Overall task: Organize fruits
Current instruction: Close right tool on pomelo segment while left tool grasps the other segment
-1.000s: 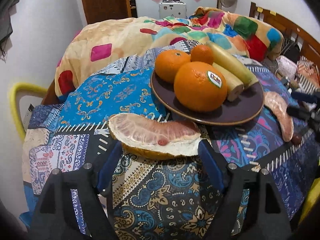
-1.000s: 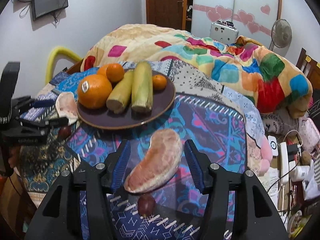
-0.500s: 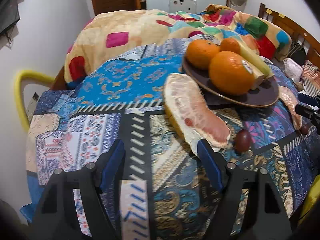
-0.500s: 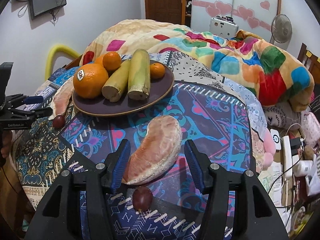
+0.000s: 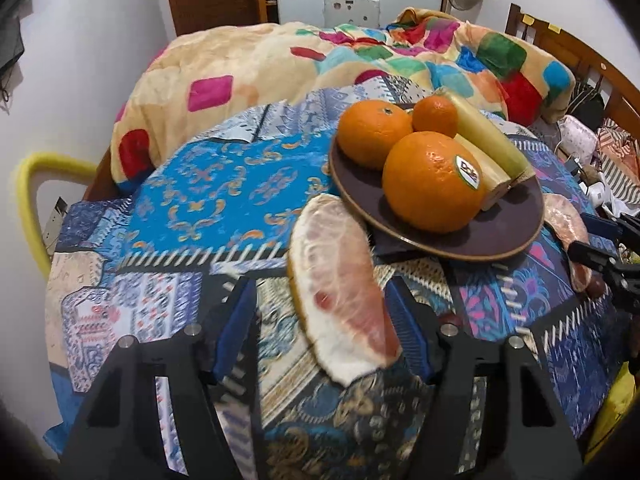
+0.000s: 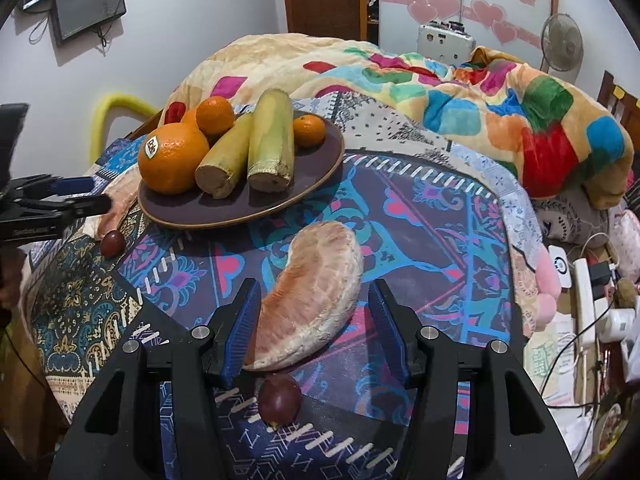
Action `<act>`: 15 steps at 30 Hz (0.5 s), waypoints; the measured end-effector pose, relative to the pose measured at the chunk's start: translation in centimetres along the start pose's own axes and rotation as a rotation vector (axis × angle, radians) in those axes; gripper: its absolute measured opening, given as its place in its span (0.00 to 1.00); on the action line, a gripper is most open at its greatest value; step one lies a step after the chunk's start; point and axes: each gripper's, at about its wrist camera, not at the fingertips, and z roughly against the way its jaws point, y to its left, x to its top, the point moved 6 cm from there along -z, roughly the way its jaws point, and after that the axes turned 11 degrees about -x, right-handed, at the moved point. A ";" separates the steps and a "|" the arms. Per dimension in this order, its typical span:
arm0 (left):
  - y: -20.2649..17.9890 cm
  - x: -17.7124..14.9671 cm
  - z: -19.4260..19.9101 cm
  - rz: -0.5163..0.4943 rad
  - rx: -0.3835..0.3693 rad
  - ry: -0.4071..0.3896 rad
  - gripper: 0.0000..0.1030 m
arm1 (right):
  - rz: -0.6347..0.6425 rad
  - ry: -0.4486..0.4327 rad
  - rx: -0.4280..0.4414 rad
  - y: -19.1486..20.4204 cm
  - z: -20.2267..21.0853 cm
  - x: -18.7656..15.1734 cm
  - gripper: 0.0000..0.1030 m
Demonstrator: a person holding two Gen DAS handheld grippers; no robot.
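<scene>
A brown plate [image 5: 500, 236] holds oranges [image 5: 434, 182] and two pale stalks [image 6: 270, 148] on a patterned cloth. A peeled pomelo wedge [image 5: 340, 292] lies in front of the plate, between the open fingers of my left gripper [image 5: 324, 328], with a gap on the left side. A second pomelo wedge [image 6: 316, 300] lies between the open fingers of my right gripper [image 6: 316, 328], with gaps on both sides. A dark grape [image 6: 280, 398] sits just below it. Another grape [image 6: 112, 243] lies by the plate's left edge.
The cloth-covered table [image 6: 420, 240] drops off at its edges. A bed with a colourful blanket [image 5: 360, 60] lies behind it. A yellow chair back [image 5: 28, 200] stands at the left. Cables and a power strip [image 6: 584, 300] lie to the right.
My left gripper has swung right and closed in on the first pomelo wedge, which now lies between its fingers. My right gripper has eased slightly forward over the second wedge.
</scene>
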 end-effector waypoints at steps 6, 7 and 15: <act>-0.2 0.6 -2.3 0.000 0.004 0.032 0.65 | 0.028 0.021 -0.021 0.6 -1.1 0.5 0.51; -0.3 0.7 -2.4 -0.003 0.003 0.031 0.65 | 0.034 0.023 -0.024 0.6 -1.2 0.6 0.50; 0.3 1.1 -2.7 0.029 -0.018 0.007 0.49 | -0.002 0.019 0.008 0.2 -1.5 1.0 0.41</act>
